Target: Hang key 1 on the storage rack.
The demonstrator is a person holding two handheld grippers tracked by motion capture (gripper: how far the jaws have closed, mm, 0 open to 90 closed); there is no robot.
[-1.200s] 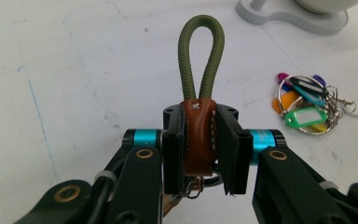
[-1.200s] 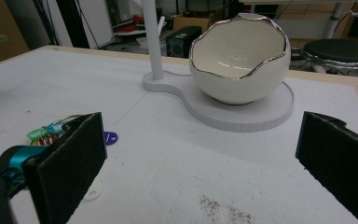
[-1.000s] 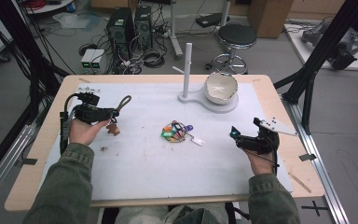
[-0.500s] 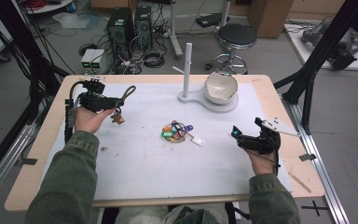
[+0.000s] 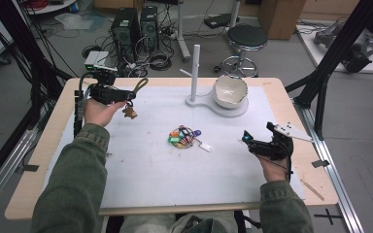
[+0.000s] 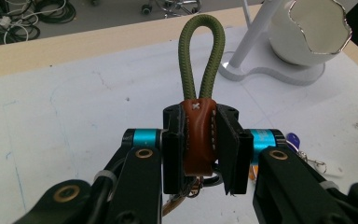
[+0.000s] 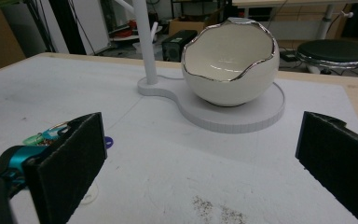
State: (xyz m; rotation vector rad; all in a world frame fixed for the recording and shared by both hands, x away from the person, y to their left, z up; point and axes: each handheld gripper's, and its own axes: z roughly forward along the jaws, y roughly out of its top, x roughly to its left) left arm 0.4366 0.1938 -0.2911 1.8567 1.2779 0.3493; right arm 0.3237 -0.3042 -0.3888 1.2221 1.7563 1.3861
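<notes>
My left gripper (image 6: 199, 154) is shut on a keychain: its pads clamp a brown leather tab (image 6: 198, 137) from which an olive-green cord loop (image 6: 202, 56) sticks forward. In the high view that left gripper (image 5: 121, 95) is held above the table's far left, with the cord loop (image 5: 140, 85) pointing right and a small brown charm (image 5: 129, 112) dangling below. My right gripper (image 7: 200, 163) stands open with nothing between its pads, and in the high view this right gripper (image 5: 252, 141) rests at the table's right. A pile of colourful keys (image 5: 183, 137) lies in the middle.
A white stand with an upright post (image 5: 194, 73) and an egg-shaped white bowl (image 5: 230, 90) sits at the back centre; the bowl (image 7: 230, 63) is ahead of the right gripper. A white mat (image 5: 145, 160) covers the wooden table. Cables and a stool lie beyond the far edge.
The left hand has lifted the keychain off the table and carried it up and toward the far side. The right hand has not moved.
</notes>
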